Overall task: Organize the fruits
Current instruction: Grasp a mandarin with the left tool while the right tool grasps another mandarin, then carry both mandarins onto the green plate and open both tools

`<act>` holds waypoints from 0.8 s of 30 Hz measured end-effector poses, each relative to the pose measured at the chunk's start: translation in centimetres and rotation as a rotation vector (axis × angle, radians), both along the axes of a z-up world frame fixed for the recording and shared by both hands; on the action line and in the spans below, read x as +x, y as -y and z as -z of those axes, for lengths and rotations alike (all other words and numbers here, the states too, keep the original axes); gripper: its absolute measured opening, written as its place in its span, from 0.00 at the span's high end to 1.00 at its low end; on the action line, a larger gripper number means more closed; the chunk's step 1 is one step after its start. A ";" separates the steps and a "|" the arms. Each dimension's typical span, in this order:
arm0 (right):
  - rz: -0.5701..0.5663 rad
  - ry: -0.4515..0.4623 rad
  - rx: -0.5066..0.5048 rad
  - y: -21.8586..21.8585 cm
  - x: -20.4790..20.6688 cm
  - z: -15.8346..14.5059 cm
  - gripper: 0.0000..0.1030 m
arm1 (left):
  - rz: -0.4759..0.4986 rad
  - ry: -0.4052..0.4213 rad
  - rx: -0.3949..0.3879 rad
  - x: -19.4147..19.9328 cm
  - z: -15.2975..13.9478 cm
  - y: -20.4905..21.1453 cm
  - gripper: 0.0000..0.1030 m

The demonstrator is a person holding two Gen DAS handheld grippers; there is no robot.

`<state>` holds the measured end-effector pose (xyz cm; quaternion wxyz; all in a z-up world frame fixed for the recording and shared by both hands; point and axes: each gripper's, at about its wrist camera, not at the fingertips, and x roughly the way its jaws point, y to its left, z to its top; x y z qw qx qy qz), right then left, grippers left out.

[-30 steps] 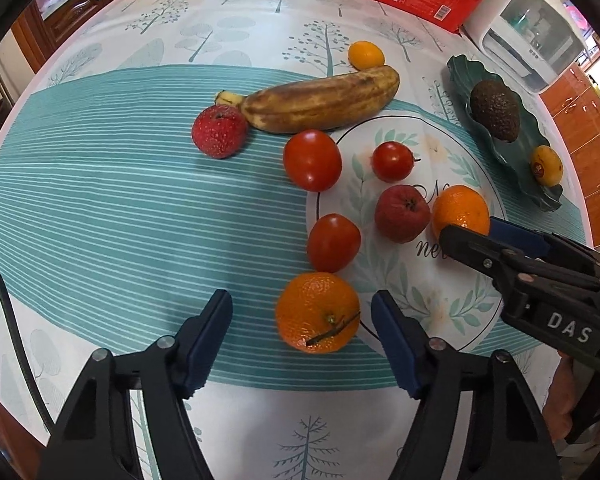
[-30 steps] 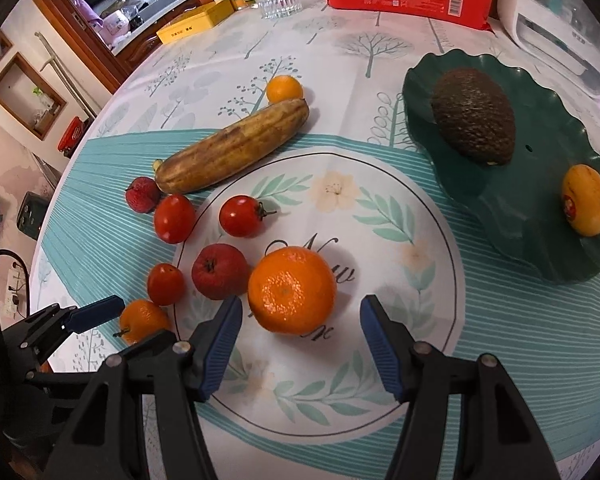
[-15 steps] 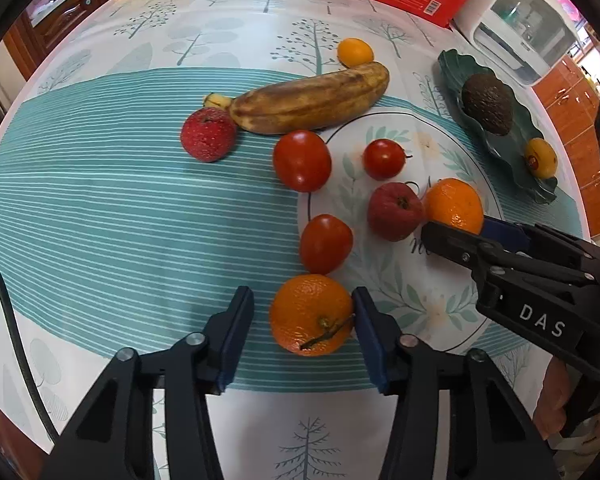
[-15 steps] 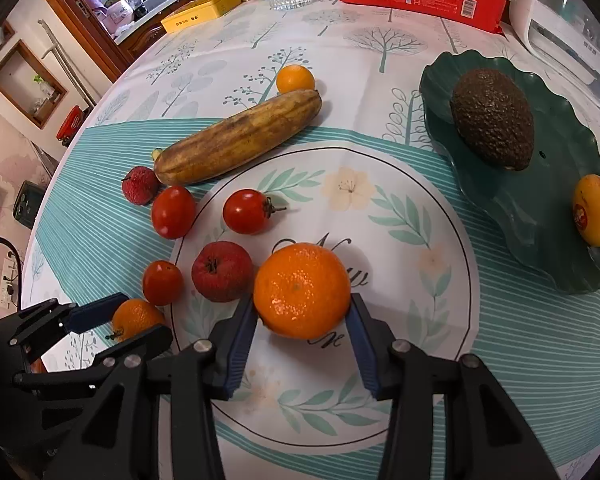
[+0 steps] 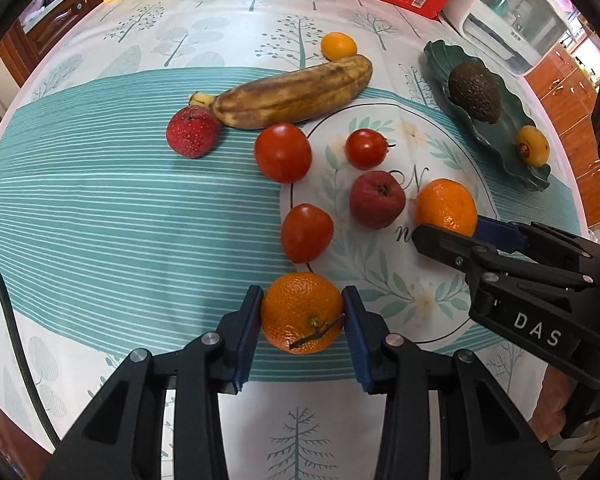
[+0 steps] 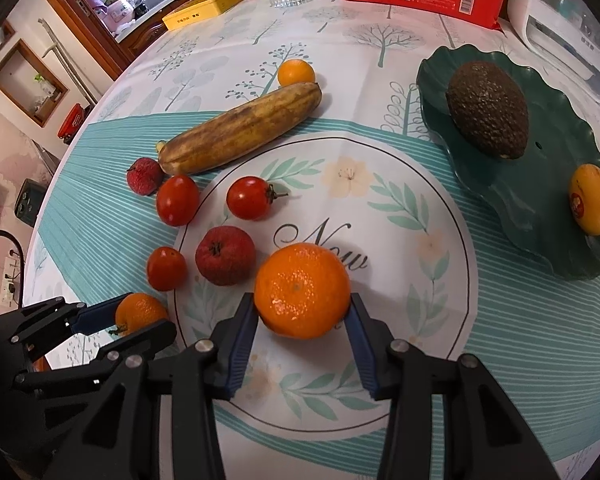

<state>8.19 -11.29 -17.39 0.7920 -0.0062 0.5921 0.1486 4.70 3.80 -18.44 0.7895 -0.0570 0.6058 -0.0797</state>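
The stemmed orange (image 5: 302, 312) is clamped between the just-closed left tongs (image 5: 303, 314) on the surface (image 5: 100, 200); the larger orange (image 6: 302, 290) is gripped by the right tongs (image 6: 303, 312), near the printed circle's centre.

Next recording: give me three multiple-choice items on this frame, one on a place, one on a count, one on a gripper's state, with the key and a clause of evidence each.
1. Where does the avocado lie?
A. on the green leaf-shaped dish
B. beside the banana
C. between the jaws

2. How many red tomatoes are on the table?
A. one
B. three
C. five

3. What is the left gripper doing?
A. hanging open over bare cloth
B. shut on the banana
C. shut on the stemmed orange

Key:
1 A, it rests in the dish with a small yellow fruit.
2 B, three show near the banana.
3 C, both blue pads press its sides, jaws having just closed.
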 end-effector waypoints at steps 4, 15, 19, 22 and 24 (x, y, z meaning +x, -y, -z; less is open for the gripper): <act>-0.004 0.006 0.004 0.0 -0.4 -0.3 0.57 | 0.010 0.015 0.006 -0.1 -0.7 0.6 0.63; 0.017 0.074 0.029 1.8 -1.9 -3.1 0.57 | 0.038 0.113 0.003 1.6 -5.8 2.2 0.63; 0.051 0.129 0.040 3.6 -2.2 -5.4 0.57 | 0.079 0.169 0.011 3.3 -8.4 3.8 0.63; 0.079 0.169 0.042 5.1 -2.2 -7.2 0.57 | 0.122 0.210 0.019 4.7 -10.5 5.6 0.63; 0.097 0.205 0.039 6.4 -2.0 -8.7 0.57 | 0.153 0.248 0.028 6.0 -12.1 6.9 0.63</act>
